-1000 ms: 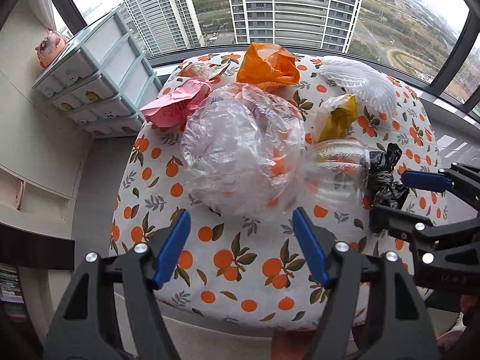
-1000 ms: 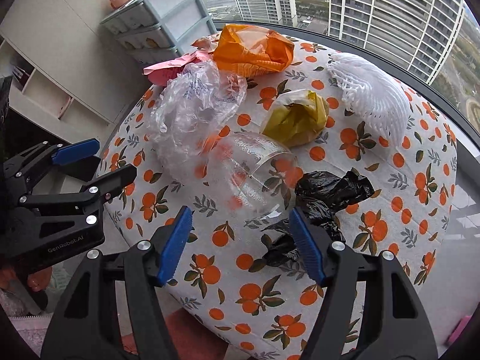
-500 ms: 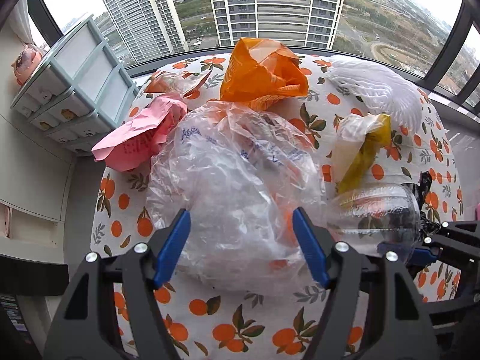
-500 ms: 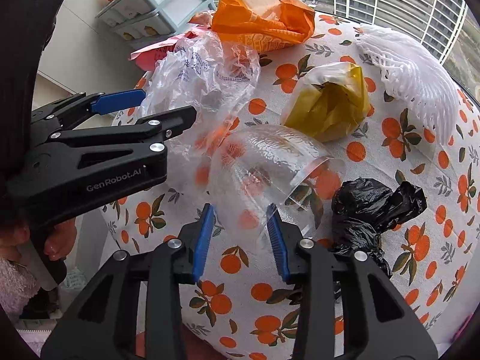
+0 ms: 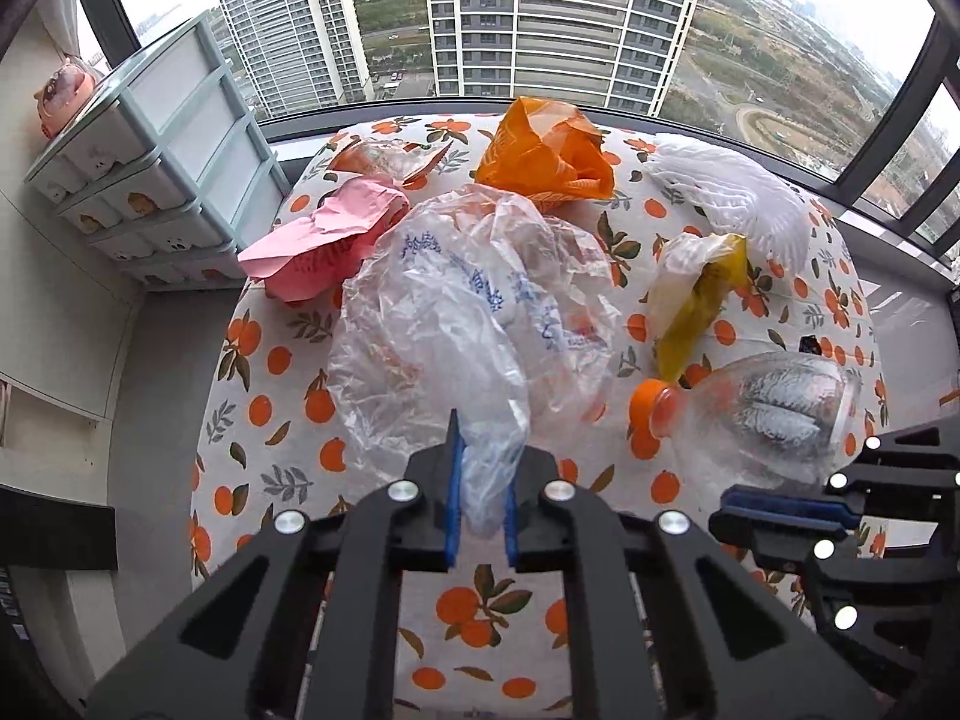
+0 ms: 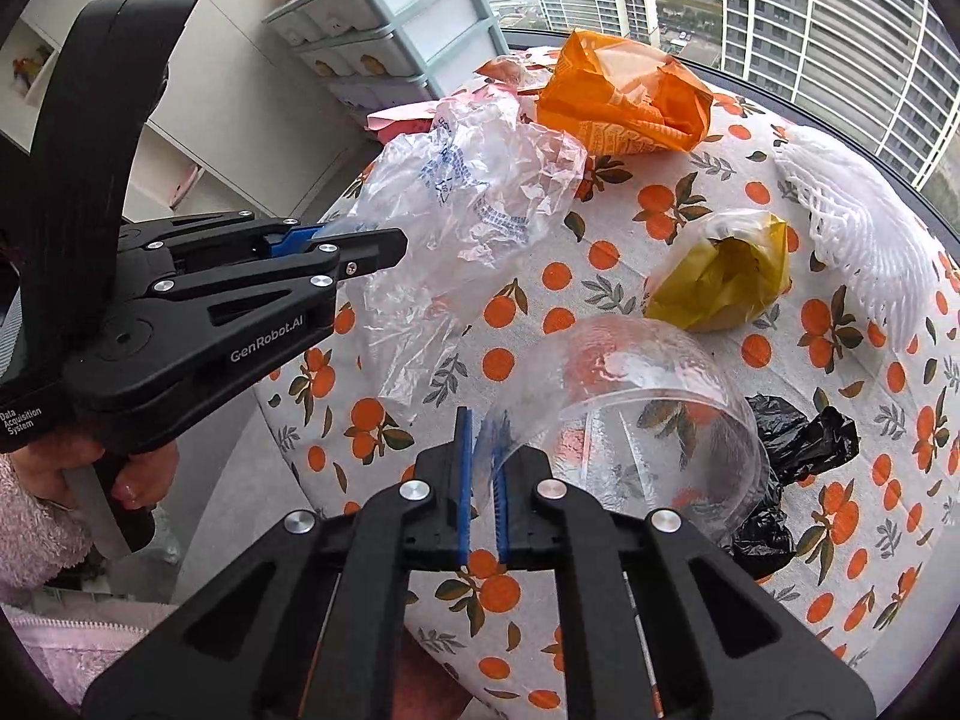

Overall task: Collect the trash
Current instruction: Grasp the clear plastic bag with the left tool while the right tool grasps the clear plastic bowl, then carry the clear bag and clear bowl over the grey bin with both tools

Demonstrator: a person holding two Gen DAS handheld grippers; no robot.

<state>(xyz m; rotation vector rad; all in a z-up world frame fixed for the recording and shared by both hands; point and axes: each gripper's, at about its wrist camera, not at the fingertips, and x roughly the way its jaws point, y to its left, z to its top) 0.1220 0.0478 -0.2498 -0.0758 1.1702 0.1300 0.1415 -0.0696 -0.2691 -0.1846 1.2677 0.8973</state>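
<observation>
In the left wrist view, the left gripper (image 5: 480, 495) is clamped on the near edge of the clear plastic bag (image 5: 474, 312), a fold of film pinched between its blue pads while the rest of the bag billows out over the orange-print tablecloth (image 5: 276, 396). Beyond the bag lie a pink paper (image 5: 324, 243), an orange bag (image 5: 543, 159), a white foam net (image 5: 735, 198) and a yellow bag (image 5: 699, 294). To the right, the cut clear bottle (image 5: 762, 414) lies on its side with its orange cap (image 5: 645, 405) toward the clear bag; the right gripper's (image 5: 774, 507) tips sit at its open end. In the right wrist view, the right gripper (image 6: 481, 480) is nearly closed on the bottle's (image 6: 630, 396) cut rim, the thin plastic wall caught between the pads. A black bag (image 6: 798, 444) lies just behind the bottle, possibly touching it. The left gripper (image 6: 360, 243) reaches in from the left, closed on the clear bag (image 6: 474, 192).
</observation>
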